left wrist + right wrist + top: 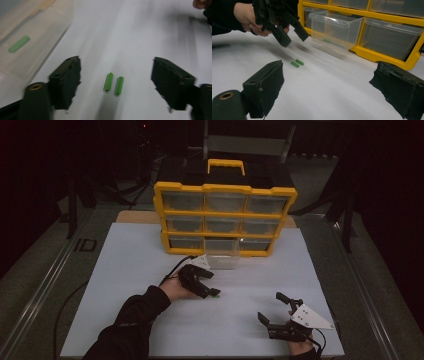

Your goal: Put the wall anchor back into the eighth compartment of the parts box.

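two small green pieces [114,82] lie side by side on the white table [125,270], just in front of the pulled-out clear drawer [334,31], where one more green piece [19,44] rests. the left gripper [115,80] hovers over the pair, jaws wide open and empty. the right gripper [280,312] is well apart, also open and empty. because the pieces almost touch, closing may catch both or push one away.

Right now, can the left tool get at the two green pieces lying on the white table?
Probably yes. The left tool is open right above the two green pieces, which lie between its jaws with nothing covering them.
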The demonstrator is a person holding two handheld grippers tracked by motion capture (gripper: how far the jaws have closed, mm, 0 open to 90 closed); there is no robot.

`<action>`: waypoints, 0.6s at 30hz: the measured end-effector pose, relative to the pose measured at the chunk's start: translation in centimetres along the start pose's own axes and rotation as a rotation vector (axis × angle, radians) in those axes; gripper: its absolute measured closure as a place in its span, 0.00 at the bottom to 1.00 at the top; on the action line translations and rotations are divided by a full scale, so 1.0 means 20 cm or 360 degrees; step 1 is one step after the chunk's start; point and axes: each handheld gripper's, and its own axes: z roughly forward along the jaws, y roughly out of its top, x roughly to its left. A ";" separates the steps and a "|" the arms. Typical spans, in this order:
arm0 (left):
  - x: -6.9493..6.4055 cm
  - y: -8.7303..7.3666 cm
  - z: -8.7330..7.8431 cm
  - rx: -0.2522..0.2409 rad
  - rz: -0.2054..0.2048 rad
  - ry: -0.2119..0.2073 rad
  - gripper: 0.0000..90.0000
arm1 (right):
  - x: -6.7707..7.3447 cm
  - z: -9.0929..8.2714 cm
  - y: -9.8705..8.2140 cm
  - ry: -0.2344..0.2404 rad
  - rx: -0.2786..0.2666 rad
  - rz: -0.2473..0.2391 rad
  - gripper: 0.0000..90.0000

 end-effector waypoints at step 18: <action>0.04 -0.07 0.11 0.0048 -0.0026 -0.0041 0.74 | 0.00 0.00 0.00 -0.0001 0.0001 0.0001 0.10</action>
